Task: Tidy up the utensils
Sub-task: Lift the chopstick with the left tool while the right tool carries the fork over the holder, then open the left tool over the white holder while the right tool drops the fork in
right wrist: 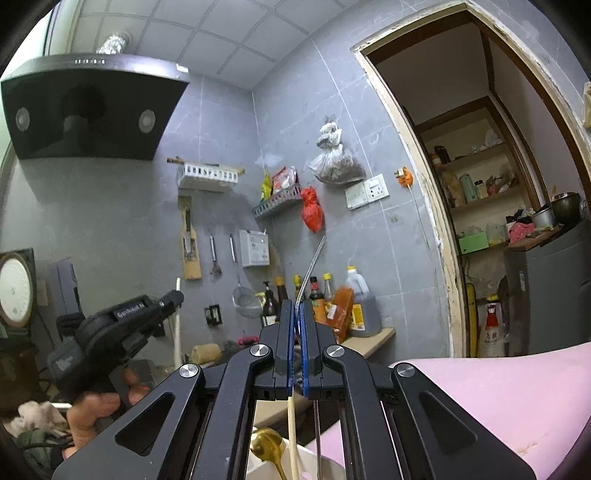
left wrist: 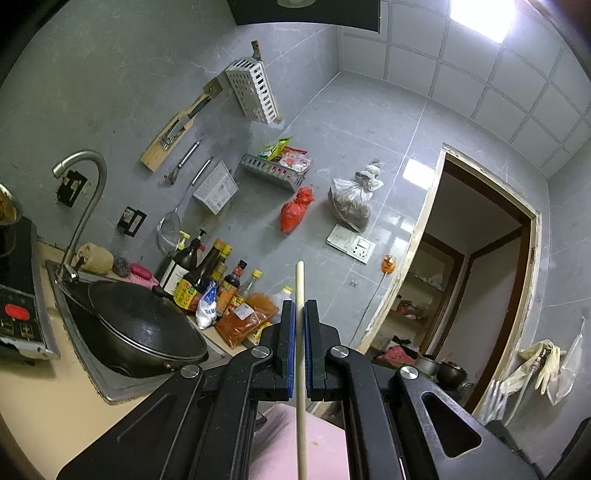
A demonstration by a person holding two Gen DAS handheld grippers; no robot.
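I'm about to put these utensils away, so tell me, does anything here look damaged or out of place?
Yes. The door frame has chipped, peeling paint along its edge, showing bare patches. On the wall, the socket near the faucet looks broken, its black cover hanging askew. Both claws, left claw and right claw, grip their utensils normally.

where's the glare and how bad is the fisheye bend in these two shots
Left wrist view: the ceiling light blows out to white, with a softer reflection on the wall tile beside the door frame; the door frame bows and the whole scene is tilted. Right wrist view: no blown-out spot, even light; the door frame curves strongly, and the corners go black.
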